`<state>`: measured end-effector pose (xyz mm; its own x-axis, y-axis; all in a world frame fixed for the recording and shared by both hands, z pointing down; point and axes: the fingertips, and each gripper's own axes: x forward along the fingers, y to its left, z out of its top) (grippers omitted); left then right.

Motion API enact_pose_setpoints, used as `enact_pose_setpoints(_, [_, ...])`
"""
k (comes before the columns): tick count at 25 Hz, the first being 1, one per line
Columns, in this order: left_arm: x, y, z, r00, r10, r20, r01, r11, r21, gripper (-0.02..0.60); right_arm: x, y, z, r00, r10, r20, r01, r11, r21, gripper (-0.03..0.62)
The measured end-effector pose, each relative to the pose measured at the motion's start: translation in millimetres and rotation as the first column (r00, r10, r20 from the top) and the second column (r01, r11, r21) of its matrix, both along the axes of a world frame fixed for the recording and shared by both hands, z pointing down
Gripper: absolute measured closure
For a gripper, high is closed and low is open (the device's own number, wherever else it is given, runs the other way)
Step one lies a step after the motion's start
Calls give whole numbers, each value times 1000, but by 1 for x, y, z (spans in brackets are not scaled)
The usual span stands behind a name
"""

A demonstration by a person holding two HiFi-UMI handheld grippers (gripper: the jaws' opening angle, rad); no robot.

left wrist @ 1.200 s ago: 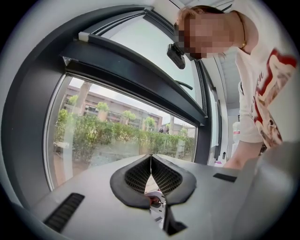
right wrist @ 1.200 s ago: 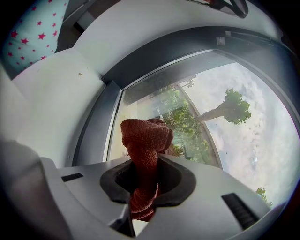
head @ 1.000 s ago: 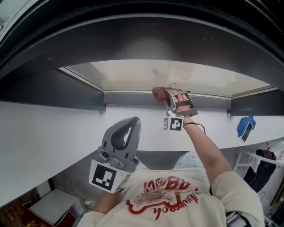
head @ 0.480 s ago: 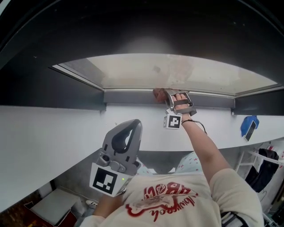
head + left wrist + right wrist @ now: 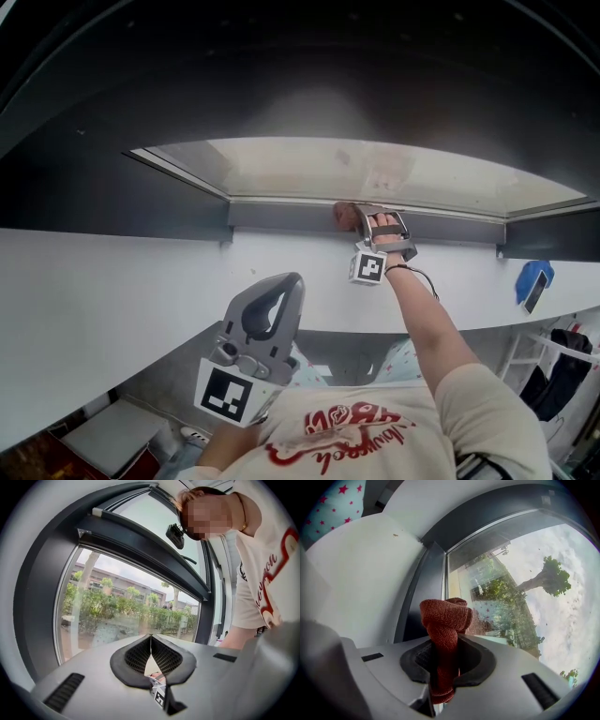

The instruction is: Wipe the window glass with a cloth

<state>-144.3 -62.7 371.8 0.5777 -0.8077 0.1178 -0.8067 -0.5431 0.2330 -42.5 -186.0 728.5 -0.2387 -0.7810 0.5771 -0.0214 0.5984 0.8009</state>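
The right gripper (image 5: 356, 216) has edged rightward along the lower frame, clamped on the rolled rust-red woven cloth (image 5: 444, 618). The clear window glass (image 5: 501, 588) lies directly ahead of the cloth. The left gripper (image 5: 265, 309), closed and empty, hangs well back.

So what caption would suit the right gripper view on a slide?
The right tool, shut on a rolled rust-red cloth, held up at the window glass beside its dark frame.

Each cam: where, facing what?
Head view: on the head, looking down at window glass; shows left gripper, right gripper, right forearm.
Left gripper view: on the left gripper, facing the glass along shut jaws; torso at right.
Right gripper view: on the right gripper, facing glass past the gripped cloth; no arm visible.
Shared: cloth, in head and right gripper views.
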Motion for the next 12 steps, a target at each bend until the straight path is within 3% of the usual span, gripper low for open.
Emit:
enact_pose_setpoints(7, [-6, 9, -5, 1000, -9, -5, 9, 1000, 13, 560, 0, 4, 2, 1000, -23, 10, 23, 996, -85, 525])
enact_pose_setpoints(10, [-8, 16, -16, 1000, -12, -9, 12, 999, 42, 560, -12, 16, -35, 996, -63, 59, 64, 998, -21, 522])
enact_pose_setpoints(12, [-7, 19, -22, 1000, -12, -20, 13, 998, 62, 560, -17, 18, -84, 986, -45, 161, 37, 998, 57, 522])
